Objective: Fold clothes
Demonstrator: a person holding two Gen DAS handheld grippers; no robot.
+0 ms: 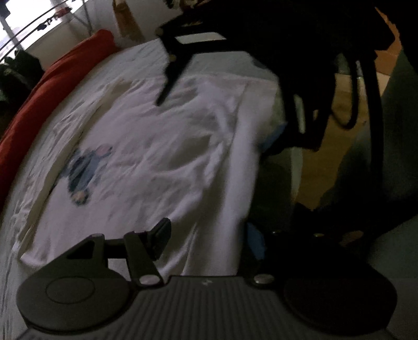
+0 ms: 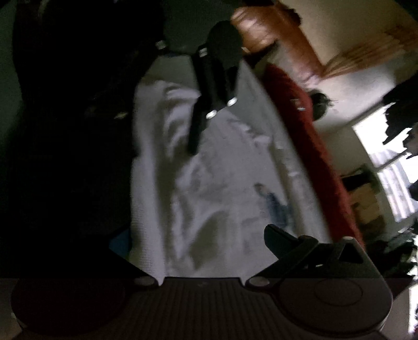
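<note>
Home bedroom, white-sheeted bed, red pillow, window, drying rack

Ahead of my left tool I see a bed under a pale sheet. A white T-shirt lies spread on it, print up. A red blanket runs along its far-left edge.

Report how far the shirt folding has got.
Done: the white shirt lies spread on the bed, print facing up, still wrinkled. In hand: nothing looks gripped; the left gripper stands open at the near hem, and the right gripper hovers over the far end. Left: every fold.
</note>
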